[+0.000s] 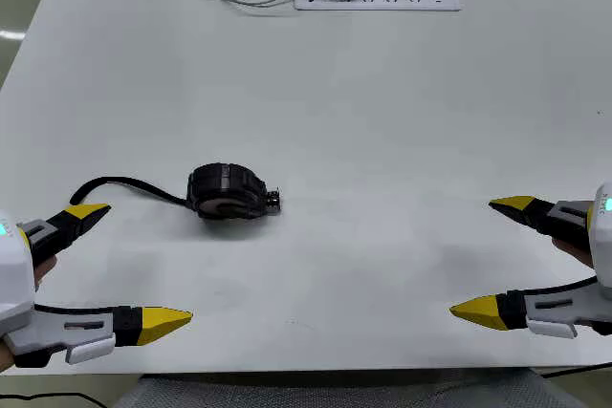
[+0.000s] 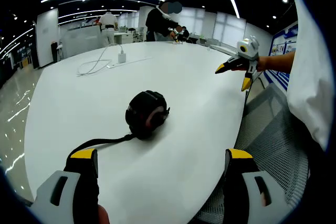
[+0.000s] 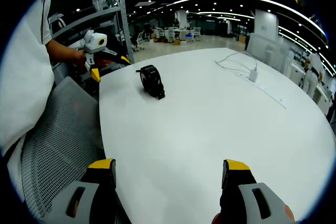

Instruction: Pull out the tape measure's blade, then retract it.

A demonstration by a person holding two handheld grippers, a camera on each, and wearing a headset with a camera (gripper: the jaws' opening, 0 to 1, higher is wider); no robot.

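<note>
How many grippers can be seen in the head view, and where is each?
2. The left gripper is at the near left, by the tape measure; the right gripper is at the near right.

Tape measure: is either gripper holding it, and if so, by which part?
Neither. The tape measure lies free on the table; the left gripper and right gripper are both open, apart from it.

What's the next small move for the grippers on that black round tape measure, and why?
Probably ease the left gripper forward to clamp the black round tape measure by its case. It lies untouched on the white table, nearer the left gripper, blade in, its hook end facing the right gripper. Both grippers are open and hold nothing.
</note>
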